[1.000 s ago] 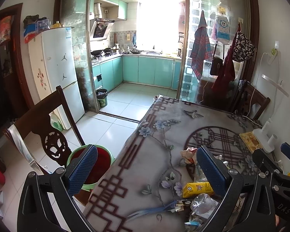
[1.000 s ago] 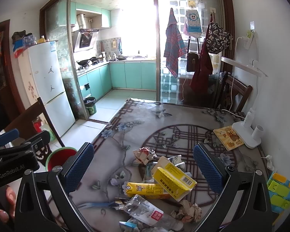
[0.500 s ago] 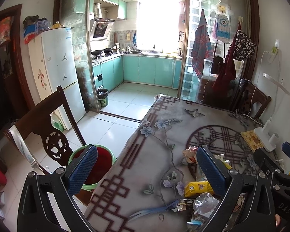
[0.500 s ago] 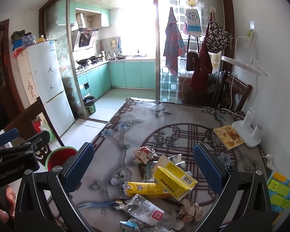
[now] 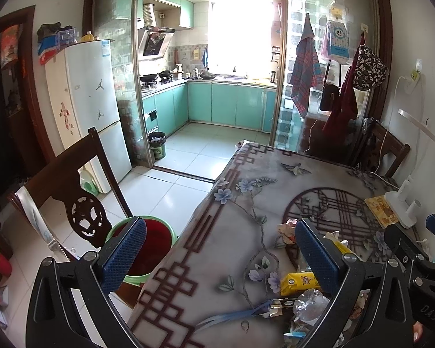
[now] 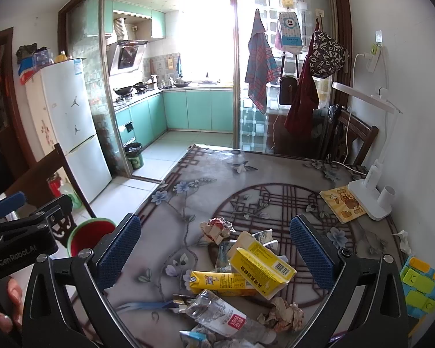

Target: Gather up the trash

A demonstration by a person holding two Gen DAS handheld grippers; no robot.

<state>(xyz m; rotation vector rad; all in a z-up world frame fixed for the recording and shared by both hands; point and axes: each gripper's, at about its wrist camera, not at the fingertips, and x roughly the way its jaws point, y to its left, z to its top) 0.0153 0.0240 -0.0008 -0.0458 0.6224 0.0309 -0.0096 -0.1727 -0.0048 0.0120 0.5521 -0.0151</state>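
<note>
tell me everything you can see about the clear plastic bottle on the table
The clear, crumpled plastic bottle with a red and white label lies on its side on the patterned table, at the near edge of the trash pile. It looks empty. A flat yellow carton lies just behind it, crumpled brown paper beside it.
</note>
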